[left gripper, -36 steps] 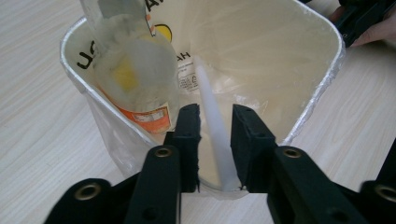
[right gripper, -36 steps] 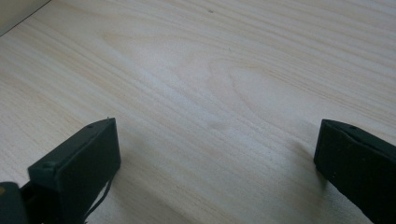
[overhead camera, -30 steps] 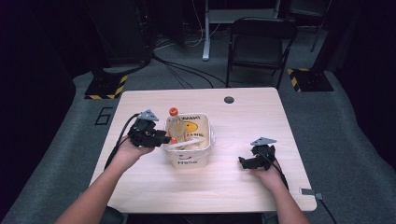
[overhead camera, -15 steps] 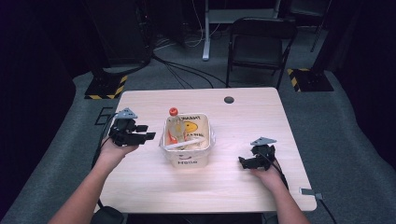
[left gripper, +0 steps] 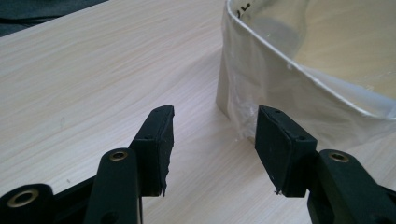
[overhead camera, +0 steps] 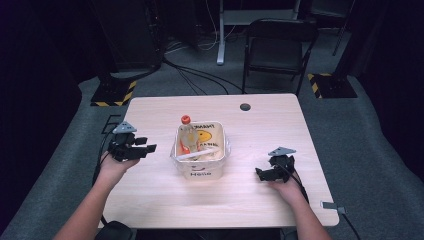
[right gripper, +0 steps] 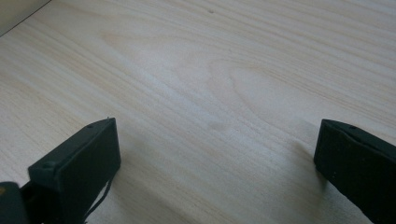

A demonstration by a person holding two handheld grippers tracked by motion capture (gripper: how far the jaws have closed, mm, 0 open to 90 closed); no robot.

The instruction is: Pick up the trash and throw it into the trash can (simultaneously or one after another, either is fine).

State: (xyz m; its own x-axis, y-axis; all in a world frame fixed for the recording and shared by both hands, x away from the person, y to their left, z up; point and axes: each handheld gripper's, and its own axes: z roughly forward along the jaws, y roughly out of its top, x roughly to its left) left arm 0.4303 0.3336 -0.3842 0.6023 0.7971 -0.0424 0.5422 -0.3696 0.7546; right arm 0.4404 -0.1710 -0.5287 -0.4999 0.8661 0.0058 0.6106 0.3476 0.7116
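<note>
My left gripper (overhead camera: 142,148) stands beside the tub (overhead camera: 200,167), its jaws just opened, nothing between them. My right gripper (overhead camera: 264,174) rests on the table (overhead camera: 150,200), jaws spread wide.

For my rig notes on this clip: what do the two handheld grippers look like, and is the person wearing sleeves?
Both the left gripper and the right gripper are black, each topped by a grey three-cornered plate. Their jaws end in flat rectangular black pads with brass-coloured pivot rivets behind. A black cable trails from each. The forearms are bare, no sleeves in view.

tub (overhead camera: 199,170) front reads "Hello", rest illegible
</note>
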